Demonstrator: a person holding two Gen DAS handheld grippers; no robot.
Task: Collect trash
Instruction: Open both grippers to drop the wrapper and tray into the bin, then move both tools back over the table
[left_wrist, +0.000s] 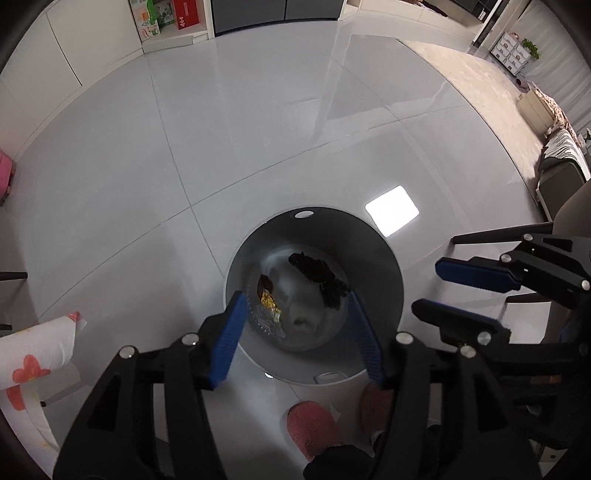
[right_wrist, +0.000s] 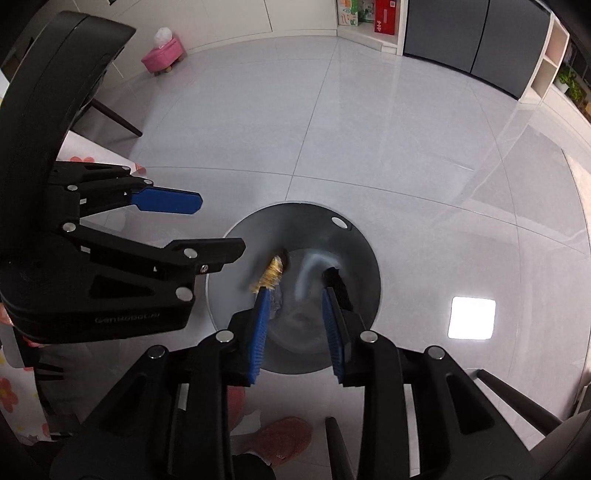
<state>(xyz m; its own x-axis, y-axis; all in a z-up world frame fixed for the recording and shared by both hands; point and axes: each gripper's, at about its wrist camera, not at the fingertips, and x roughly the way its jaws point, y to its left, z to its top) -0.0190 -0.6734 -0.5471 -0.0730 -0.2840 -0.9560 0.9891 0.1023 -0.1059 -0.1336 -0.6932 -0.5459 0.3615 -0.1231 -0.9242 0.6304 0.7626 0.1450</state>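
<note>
A round grey trash bin (left_wrist: 384, 266) stands on the pale tiled floor, seen from above in both views. Inside it lie a gold and silver wrapper (left_wrist: 269, 306) and a dark crumpled piece (left_wrist: 319, 275). My left gripper (left_wrist: 297, 295) hangs over the bin, open, with nothing between its blue pads. My right gripper (left_wrist: 426, 286) is beside it at the bin's right, also open and empty. In the right wrist view the right gripper (right_wrist: 295, 291) points into the bin (right_wrist: 295, 221). There the wrapper (right_wrist: 271, 275) and dark piece (right_wrist: 336, 280) look blurred just past its fingertips. The left gripper (right_wrist: 221, 223) is on the left.
A person's pink slippers (left_wrist: 314, 428) stand right behind the bin. A flowered tablecloth (left_wrist: 33, 362) hangs at the left and dark chair legs (left_wrist: 487, 236) stand at the right. A pink stool (right_wrist: 164, 57) and white cabinets (left_wrist: 177, 22) line the far walls.
</note>
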